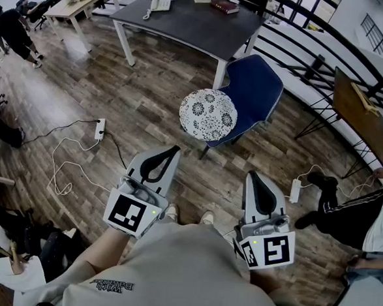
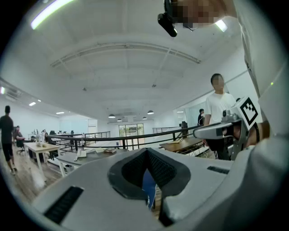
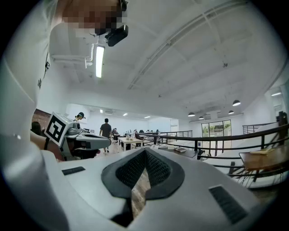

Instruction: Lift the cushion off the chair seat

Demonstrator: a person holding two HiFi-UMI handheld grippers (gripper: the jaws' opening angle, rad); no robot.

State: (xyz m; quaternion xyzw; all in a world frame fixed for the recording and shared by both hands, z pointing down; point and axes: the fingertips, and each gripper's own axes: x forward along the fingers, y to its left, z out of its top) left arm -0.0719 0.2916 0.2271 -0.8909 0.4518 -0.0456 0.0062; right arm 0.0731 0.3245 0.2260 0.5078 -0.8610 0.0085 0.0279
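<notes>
A round white cushion (image 1: 207,114) with a dark flower print lies on the seat of a blue chair (image 1: 255,88) beside a grey table. Both grippers are held level near my body, well short of the chair. My left gripper (image 1: 175,149) is shut with nothing between its jaws, and so is my right gripper (image 1: 251,175). In the left gripper view the jaw tips meet (image 2: 146,150) and a strip of the blue chair (image 2: 148,187) shows through the gap behind them. The right gripper view shows closed jaws (image 3: 144,150) over bare wood floor.
The grey table (image 1: 187,24) behind the chair carries a phone (image 1: 161,3) and a book (image 1: 224,6). A black railing (image 1: 316,56) runs behind it. A power strip (image 1: 100,128) with cables lies on the floor at left. A person (image 1: 364,213) sits at right.
</notes>
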